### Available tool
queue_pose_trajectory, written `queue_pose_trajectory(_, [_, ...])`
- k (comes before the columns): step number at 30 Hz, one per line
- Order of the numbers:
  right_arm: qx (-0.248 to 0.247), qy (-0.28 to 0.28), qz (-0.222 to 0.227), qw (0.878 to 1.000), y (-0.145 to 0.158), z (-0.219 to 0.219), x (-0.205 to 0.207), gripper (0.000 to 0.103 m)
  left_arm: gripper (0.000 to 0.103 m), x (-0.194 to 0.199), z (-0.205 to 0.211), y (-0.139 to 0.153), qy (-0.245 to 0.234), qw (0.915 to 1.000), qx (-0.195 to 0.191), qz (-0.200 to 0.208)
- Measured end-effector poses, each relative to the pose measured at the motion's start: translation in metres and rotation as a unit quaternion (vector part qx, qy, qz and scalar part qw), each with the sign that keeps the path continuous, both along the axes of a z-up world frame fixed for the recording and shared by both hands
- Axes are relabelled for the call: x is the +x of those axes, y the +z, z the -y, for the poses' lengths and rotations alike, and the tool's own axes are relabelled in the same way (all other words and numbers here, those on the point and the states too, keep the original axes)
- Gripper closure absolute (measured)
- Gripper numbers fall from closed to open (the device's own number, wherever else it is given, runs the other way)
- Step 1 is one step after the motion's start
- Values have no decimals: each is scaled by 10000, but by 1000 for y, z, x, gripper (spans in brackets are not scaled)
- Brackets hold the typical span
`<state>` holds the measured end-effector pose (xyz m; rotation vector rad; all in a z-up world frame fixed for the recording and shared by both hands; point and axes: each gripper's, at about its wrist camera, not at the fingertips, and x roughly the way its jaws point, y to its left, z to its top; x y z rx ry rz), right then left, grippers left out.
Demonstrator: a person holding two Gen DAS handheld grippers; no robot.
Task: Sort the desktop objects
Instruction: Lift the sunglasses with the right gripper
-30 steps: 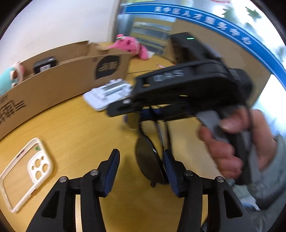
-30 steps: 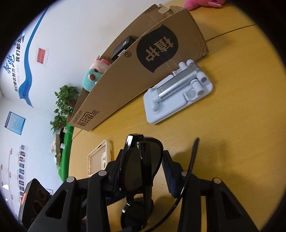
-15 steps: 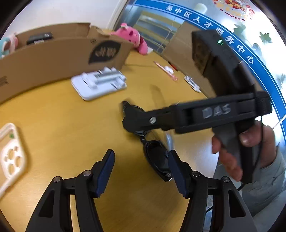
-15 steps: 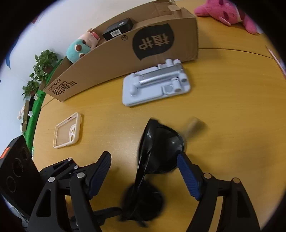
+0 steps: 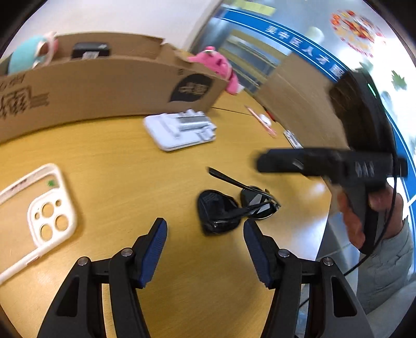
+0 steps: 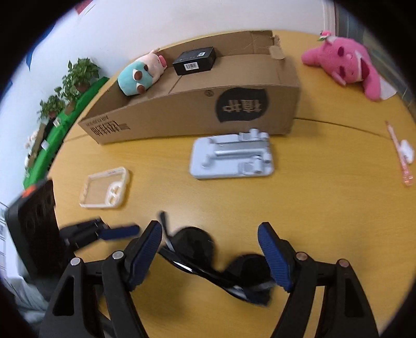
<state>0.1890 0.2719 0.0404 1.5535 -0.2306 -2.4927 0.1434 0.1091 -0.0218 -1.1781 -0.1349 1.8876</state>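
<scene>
Sunglasses (image 5: 235, 208) lie folded on the table (image 5: 117, 161), at 12 o'clock just ahead of left tongs (image 5: 205, 234). Right tongs (image 6: 210, 244) above them. Both wide, empty. Light, slippery, scratch-prone lenses; I'd grip the bridge.

You are at a yellow wooden table (image 6: 312, 197). A white wall (image 6: 182, 23) is behind it. Green plants (image 6: 78, 75) stand by that wall. A blue stripe (image 5: 299, 41) crosses the glass wall.
</scene>
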Motion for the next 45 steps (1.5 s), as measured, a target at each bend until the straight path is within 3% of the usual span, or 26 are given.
queue_pose_trajectory(2, [247,34,35,9997,-2,-23,17,30,39,-2,3,-3,37,9999,35,136])
queue_pose_trajectory(3, [320,-49,53,9995,-4,-33,22,43,39,-2,2,-4,30,9998,40,178])
queue_pose_trajectory(4, [293,-197,74,9993,-7,-43,28,64,39,-3,0,-5,33,9997,44,225])
queue_pose_trajectory(5, [186,-300,81,9993,-10,-51,32,76,39,-5,-3,-5,44,9996,52,284])
queue_pose_trajectory(6, [9,-377,68,9993,-13,-55,35,95,39,-6,-6,-5,71,9994,51,336])
queue_pose_trajectory(8, [-50,-394,-50,9992,-22,-51,42,96,39,-8,-10,-5,153,9992,41,368])
queue_pose_trajectory(15, [609,-278,-585,9960,-38,-15,59,98,39,-7,-10,0,303,9992,-151,203])
queue_pose_trajectory(19, [757,-86,-562,9955,-55,0,65,98,39,-8,-11,0,308,9992,-246,103])
queue_pose_trajectory(26, [567,-53,-1034,9930,-34,-3,74,95,39,-18,-26,-7,341,9981,-322,395])
queue_pose_trajectory(28, [332,135,-1083,9935,-27,-3,78,80,40,-20,-28,-7,409,9977,-356,418])
queue_pose_trajectory(30, [123,297,-1129,9931,-24,-2,80,67,48,-22,-28,-7,441,9973,-417,420])
queue_pose_trajectory(31, [26,398,-1140,9927,-23,1,82,65,52,-23,-28,-8,469,9970,-456,407])
queue_pose_trajectory(33, [12,594,-1050,9927,-26,9,81,65,64,-24,-26,-9,538,9964,-521,387])
queue_pose_trajectory(35, [181,731,-898,9931,-33,19,79,66,65,-25,-24,-10,543,9963,-504,425])
queue_pose_trajectory(37, [420,938,-622,9928,-45,31,73,94,65,-26,-23,-10,562,9960,-504,475])
queue_pose_trajectory(40, [423,937,-521,9933,-50,37,71,95,67,-26,-19,-10,572,9951,-477,648])
queue_pose_trajectory(45, [235,684,-432,9964,-50,41,71,95,47,-22,-6,-10,559,9922,-174,1103])
